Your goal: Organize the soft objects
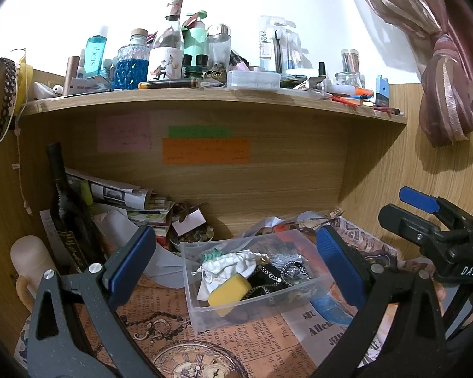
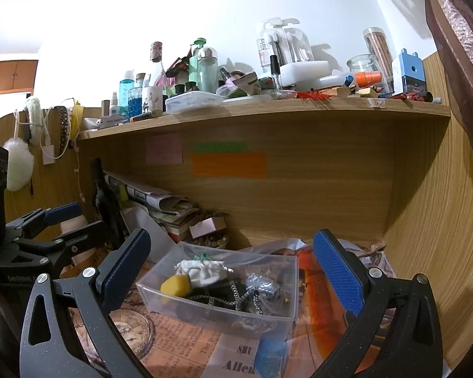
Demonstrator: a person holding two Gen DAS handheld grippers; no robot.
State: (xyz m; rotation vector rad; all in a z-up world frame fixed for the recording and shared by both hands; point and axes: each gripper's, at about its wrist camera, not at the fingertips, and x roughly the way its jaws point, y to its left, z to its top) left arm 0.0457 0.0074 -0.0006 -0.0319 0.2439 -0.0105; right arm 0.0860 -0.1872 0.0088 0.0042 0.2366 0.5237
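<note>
A clear plastic box (image 1: 201,312) (image 2: 160,299) stands on the printed paper mat under the shelf. In it lie a yellow sponge (image 1: 228,291) (image 2: 175,284), a white drawstring pouch (image 1: 227,264) (image 2: 201,269), a silver glitter piece (image 2: 263,285) and dark chains (image 1: 268,278). My left gripper (image 1: 236,261) is open and empty, its jaws wide on either side of the box, held back from it. My right gripper (image 2: 233,267) is open and empty, also in front of the box. The right gripper shows at the right of the left wrist view (image 1: 432,217).
A dark wine bottle (image 1: 67,208) and stacked papers (image 1: 126,198) stand left of the box, with a bowl of beads (image 1: 192,236) behind it. A plastic bag (image 2: 315,271) lies to its right. The shelf above (image 1: 205,100) is crowded with bottles and jars. A curtain (image 1: 447,94) hangs at right.
</note>
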